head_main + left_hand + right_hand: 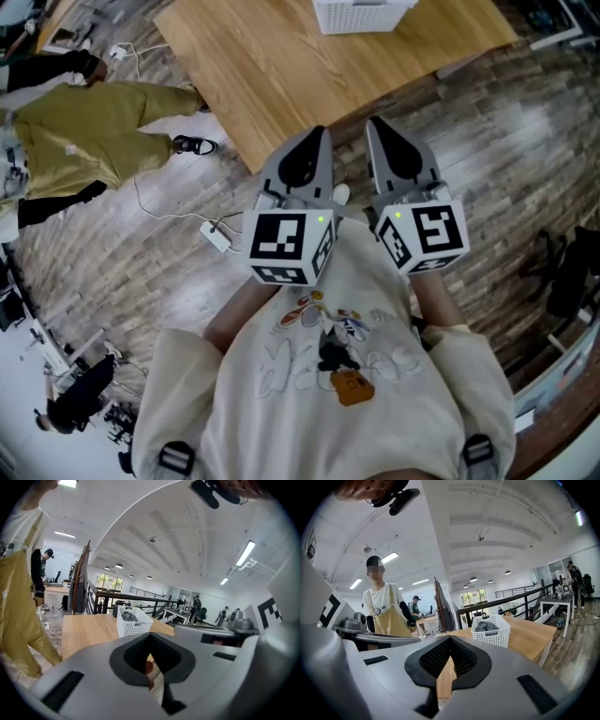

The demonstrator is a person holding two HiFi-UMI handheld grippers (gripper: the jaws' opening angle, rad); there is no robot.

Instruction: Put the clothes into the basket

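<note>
Nearest, left gripper (312, 142) and right gripper (382, 133) side by side ahead of the wearer's cream shirt (328, 394); both sets of jaws pressed together, nothing between them. Just beyond the tips: wooden table (300, 70). At its far end, white basket (491, 631) with grey clothes (486, 626) lying inside. Far left, person in yellow overalls (89, 131) on the floor, beside the table

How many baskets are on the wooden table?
1: the white basket near the table's far edge, grey clothes inside. The table is partly cropped, so another may be hidden.
</note>
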